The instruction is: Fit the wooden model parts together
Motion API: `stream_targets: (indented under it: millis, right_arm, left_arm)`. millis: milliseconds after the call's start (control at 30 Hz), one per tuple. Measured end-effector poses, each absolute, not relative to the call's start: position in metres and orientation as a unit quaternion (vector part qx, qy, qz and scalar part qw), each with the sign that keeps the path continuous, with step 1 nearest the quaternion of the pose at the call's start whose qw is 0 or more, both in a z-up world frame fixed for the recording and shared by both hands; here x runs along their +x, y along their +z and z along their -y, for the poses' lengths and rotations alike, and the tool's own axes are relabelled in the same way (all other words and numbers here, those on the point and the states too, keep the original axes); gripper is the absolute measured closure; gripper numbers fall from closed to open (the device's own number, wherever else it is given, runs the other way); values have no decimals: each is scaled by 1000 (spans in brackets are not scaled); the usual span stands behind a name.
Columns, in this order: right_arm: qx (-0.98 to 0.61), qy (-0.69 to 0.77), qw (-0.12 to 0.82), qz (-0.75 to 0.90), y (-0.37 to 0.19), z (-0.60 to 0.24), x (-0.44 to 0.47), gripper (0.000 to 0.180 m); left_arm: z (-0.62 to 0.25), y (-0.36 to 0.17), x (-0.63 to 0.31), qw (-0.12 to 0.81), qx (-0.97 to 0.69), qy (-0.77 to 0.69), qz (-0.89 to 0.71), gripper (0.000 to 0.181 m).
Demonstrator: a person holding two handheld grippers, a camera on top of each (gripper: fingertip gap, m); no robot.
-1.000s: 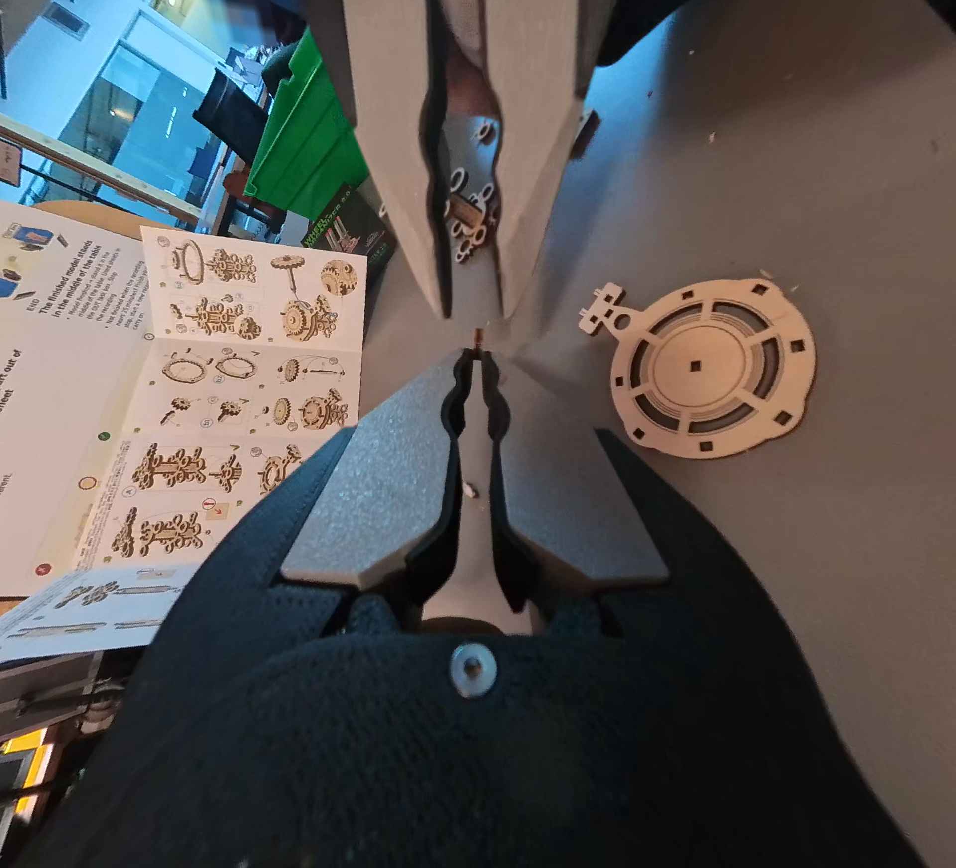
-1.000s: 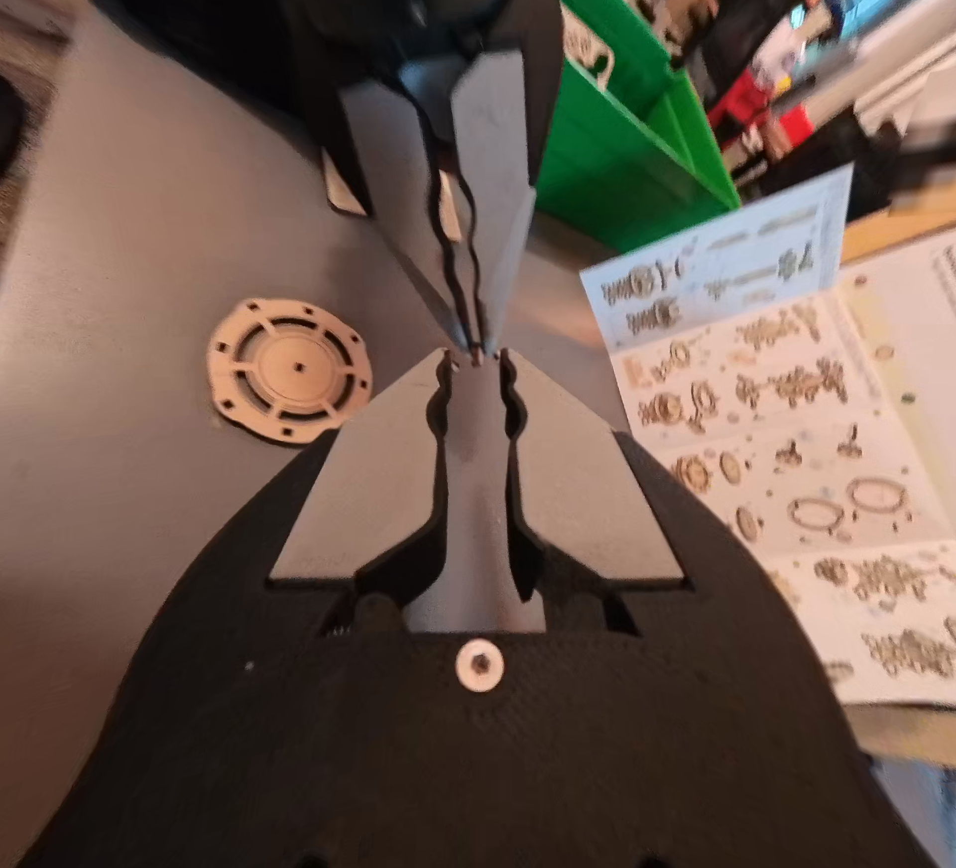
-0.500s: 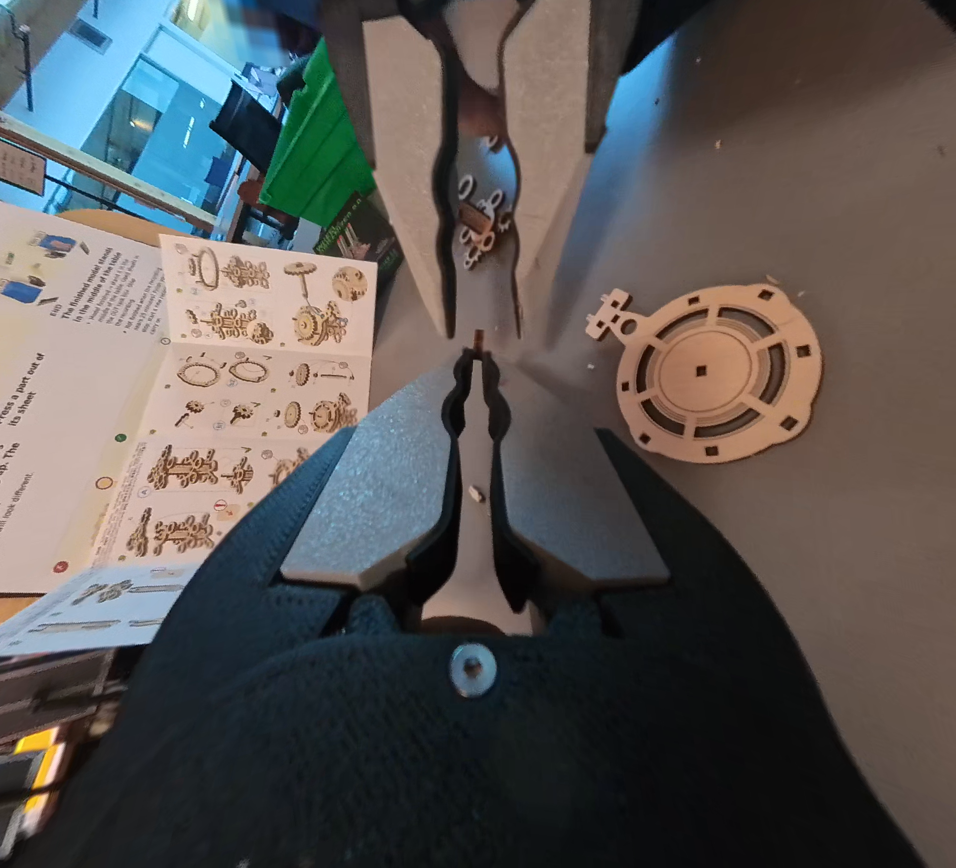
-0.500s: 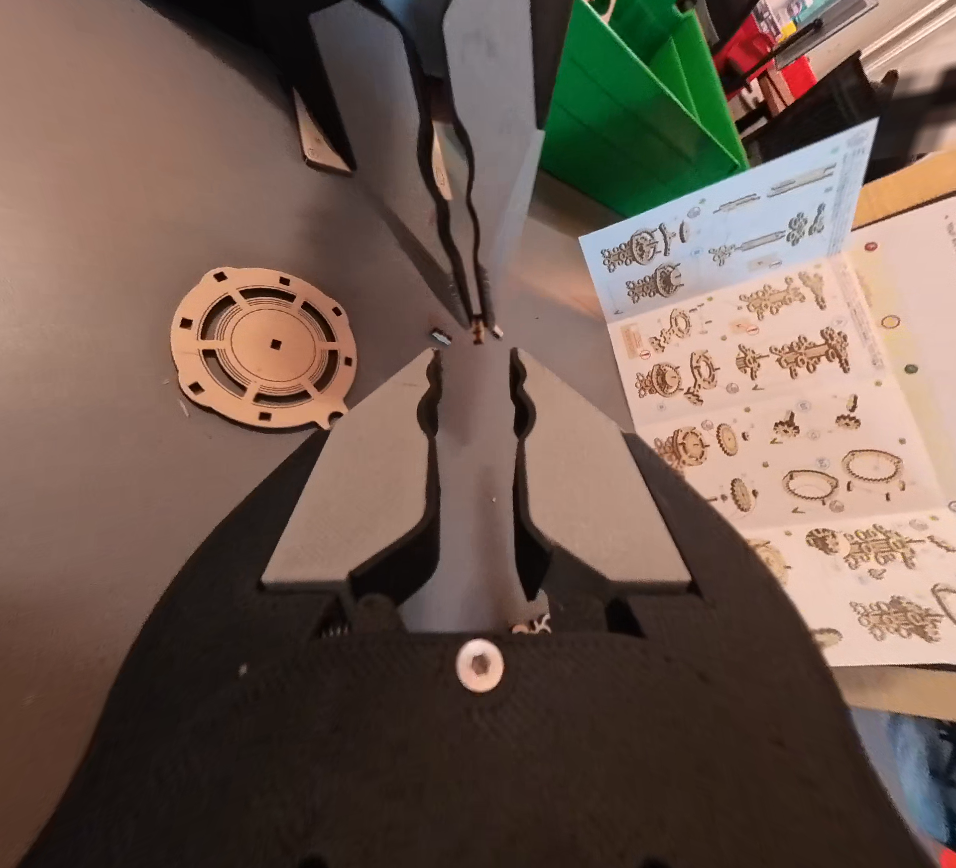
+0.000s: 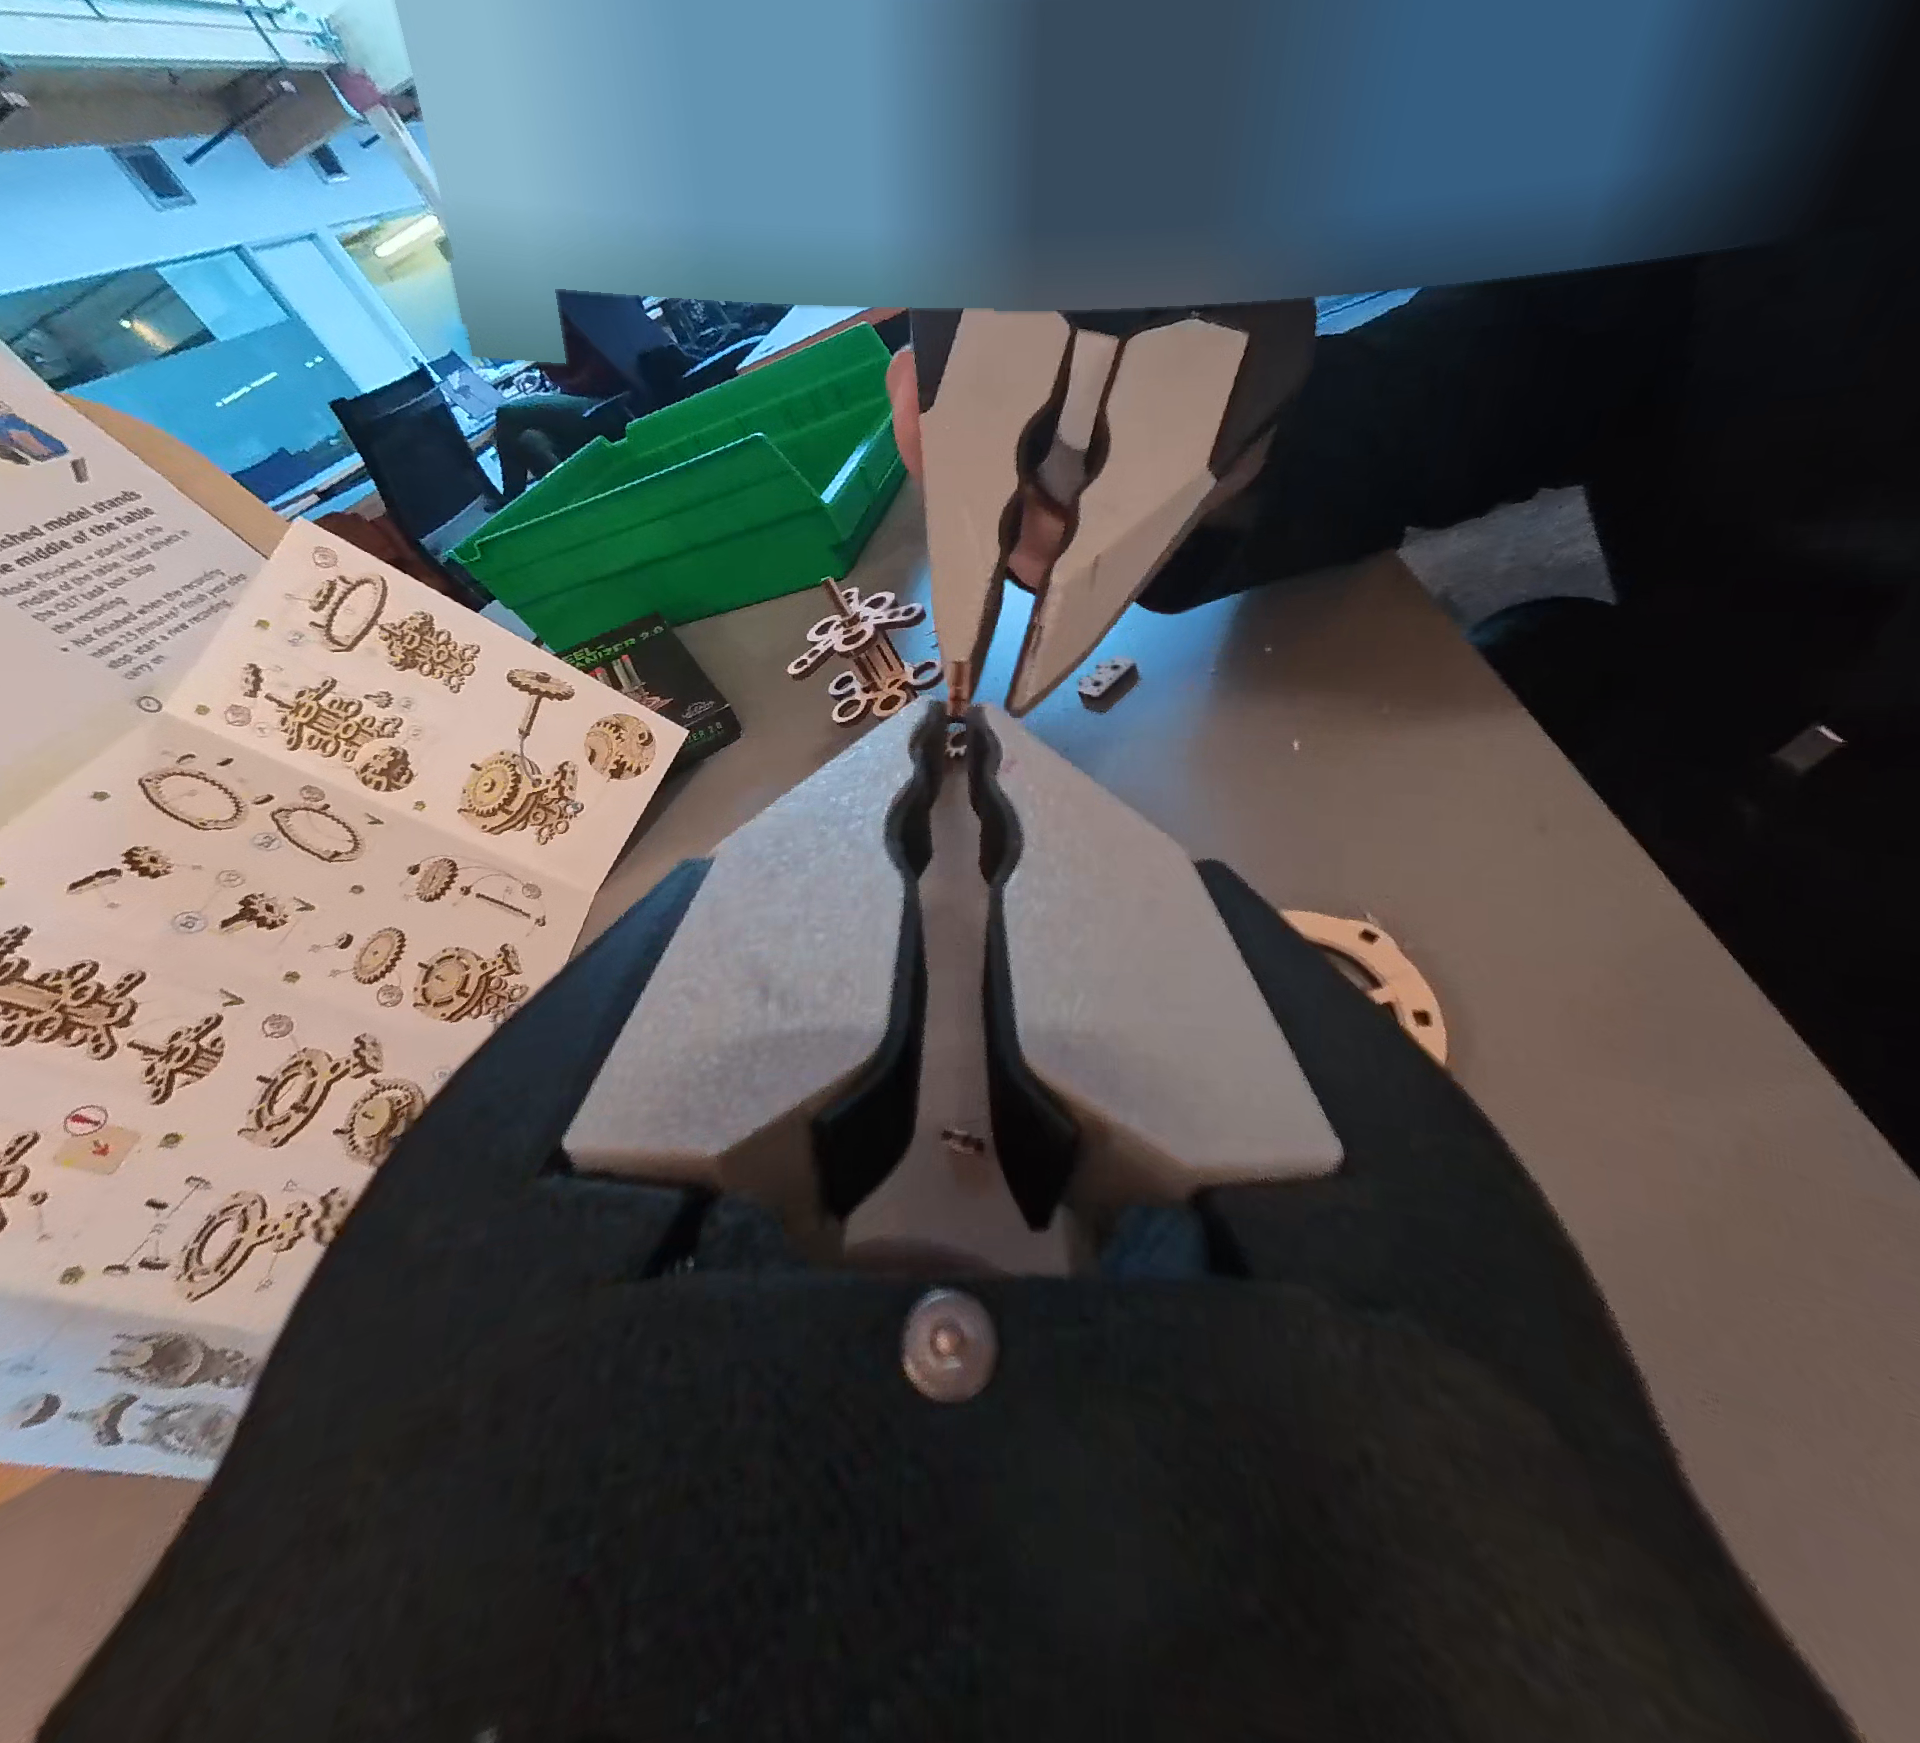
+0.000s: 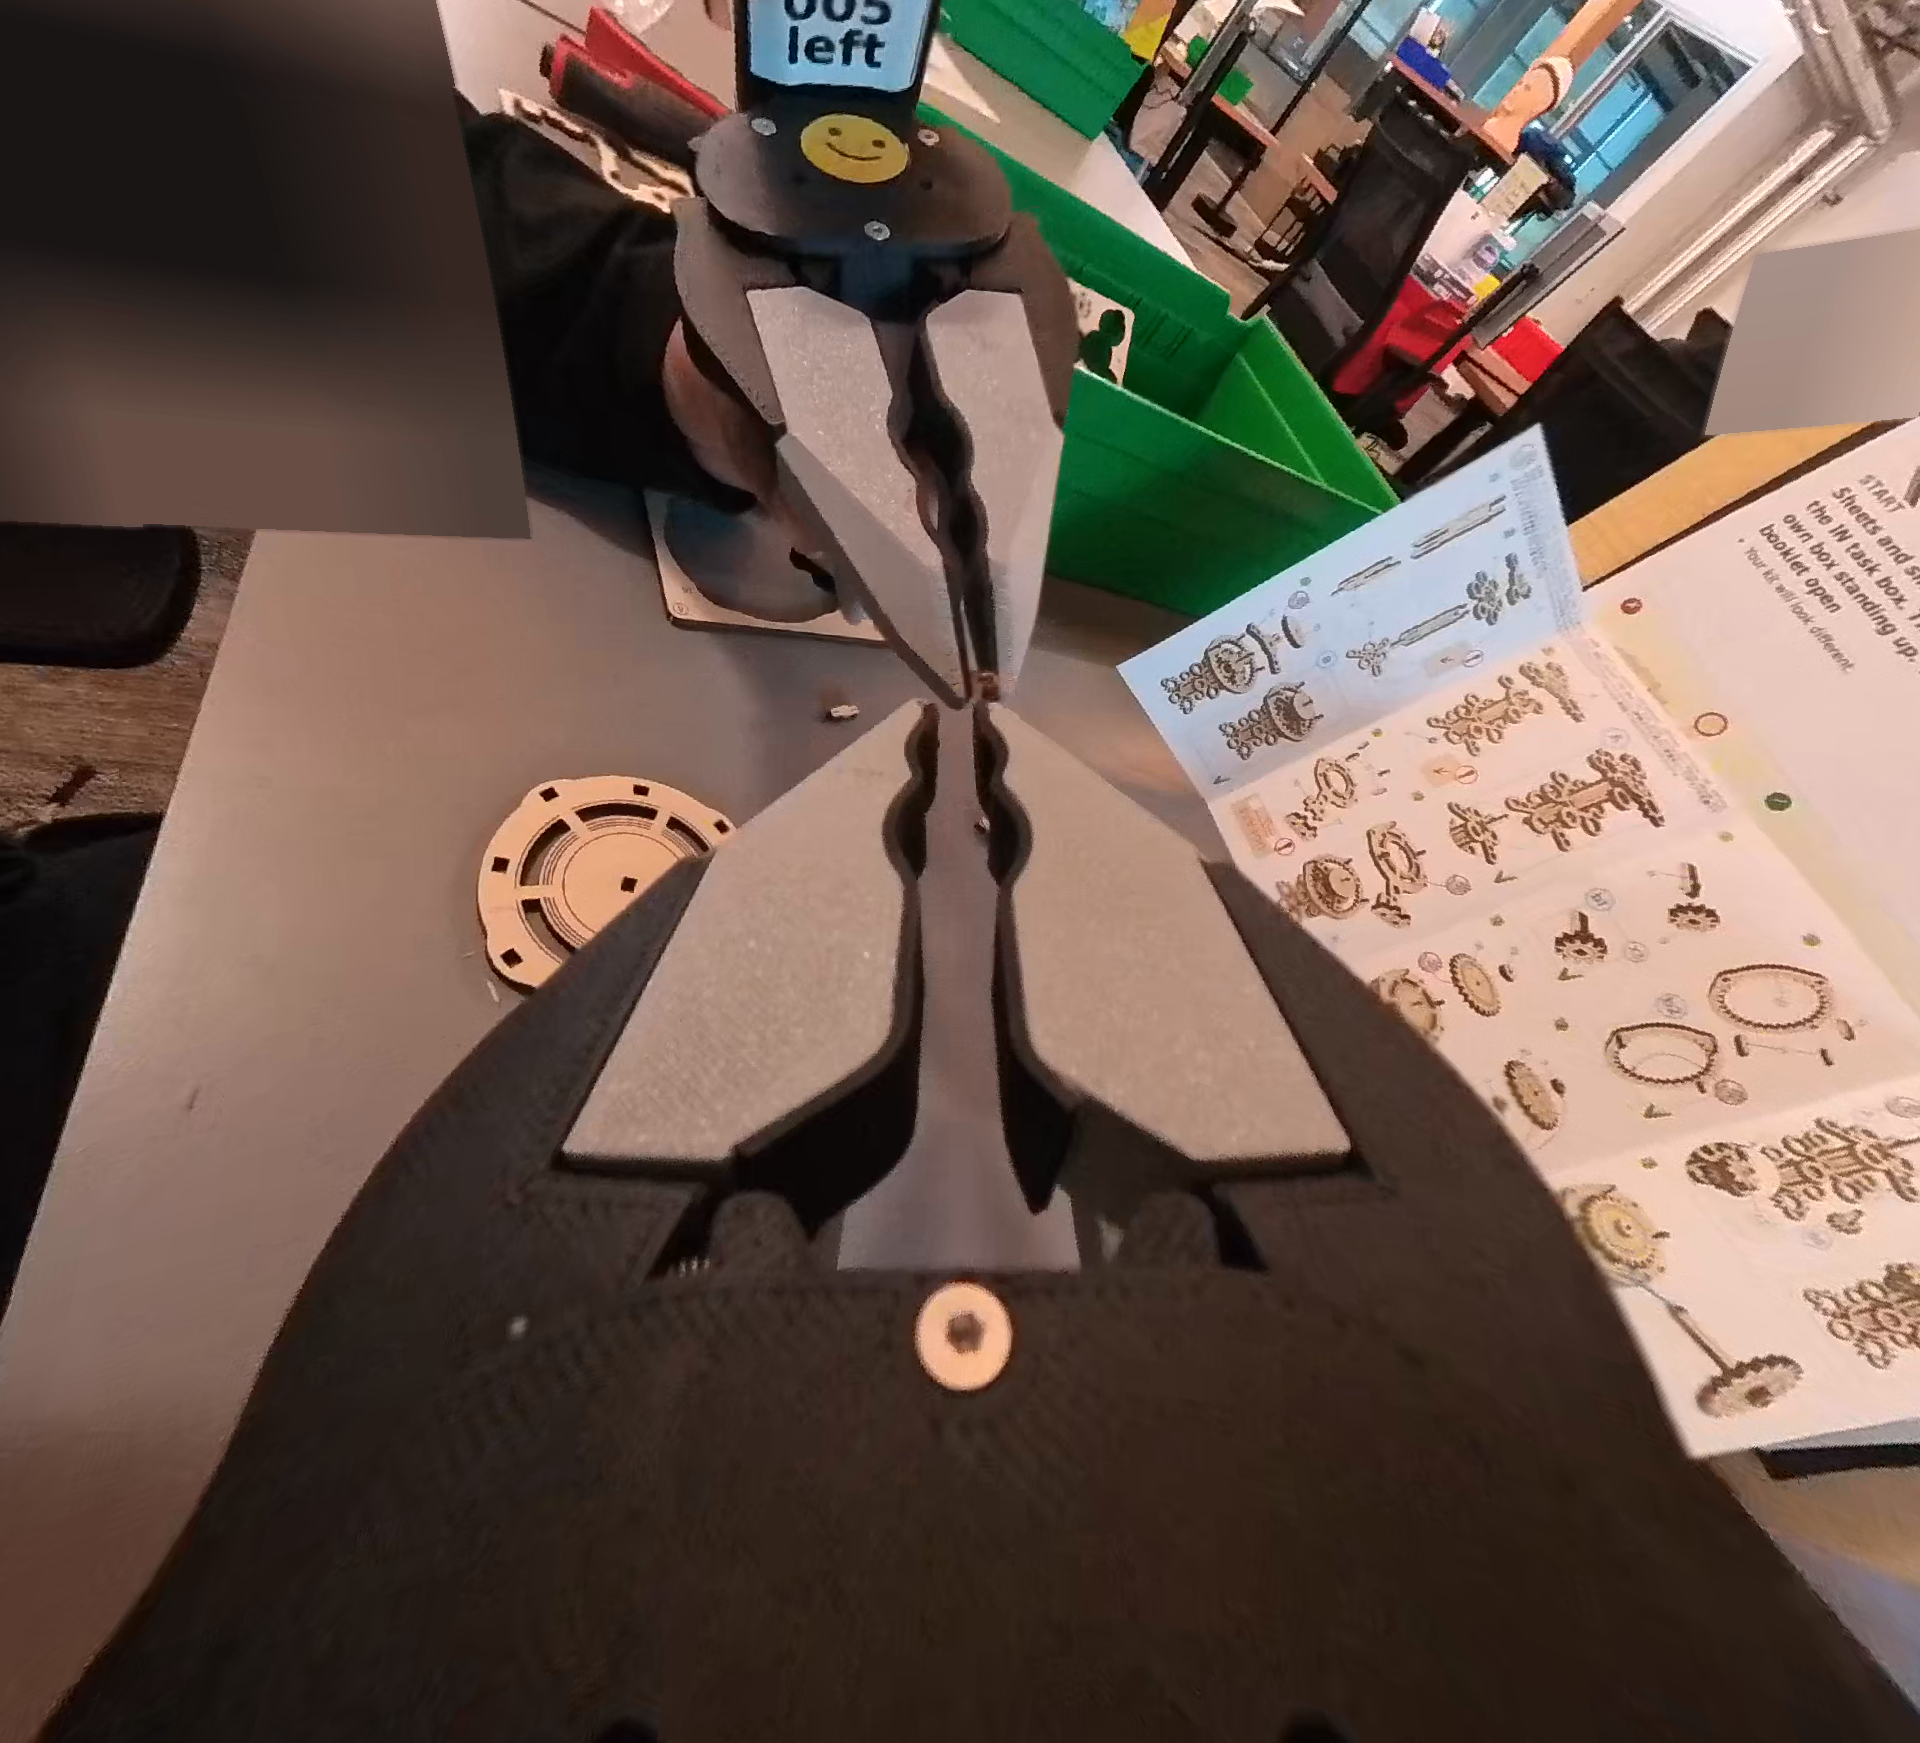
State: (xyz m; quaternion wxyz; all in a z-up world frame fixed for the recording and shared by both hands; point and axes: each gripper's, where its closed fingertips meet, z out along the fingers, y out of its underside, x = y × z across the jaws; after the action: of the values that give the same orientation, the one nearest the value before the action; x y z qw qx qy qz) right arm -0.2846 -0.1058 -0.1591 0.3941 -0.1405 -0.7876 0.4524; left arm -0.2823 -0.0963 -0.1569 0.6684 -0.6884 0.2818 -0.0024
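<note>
My left gripper is shut on a tiny wooden part, and a short peg end sticks out past its tips. My right gripper faces it tip to tip, with its jaws a little apart. In the left wrist view the right gripper comes down from above, and one fingertip touches the peg end. The right wrist view shows the left gripper pinching the small part. A round slotted wooden disc lies on the grey table, also seen partly hidden in the left wrist view.
A flower-shaped wooden assembly and a small loose piece lie behind the tips. A folded instruction sheet lies to one side. Green bins, a punched-out wooden sheet and a small chip are nearby.
Both views have tilted up from the table. The right gripper's jaws have narrowed and come up to the left gripper's tips. The disc is now partly hidden behind the fingers.
</note>
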Motion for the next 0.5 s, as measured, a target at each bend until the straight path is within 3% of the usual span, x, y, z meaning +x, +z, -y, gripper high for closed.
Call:
stream_targets:
  millis: [500]
  right_arm:
    - [-152, 475, 383, 778, -153, 105, -284, 180]
  left_arm:
    - [97, -156, -279, 672, -685, -34, -278, 180]
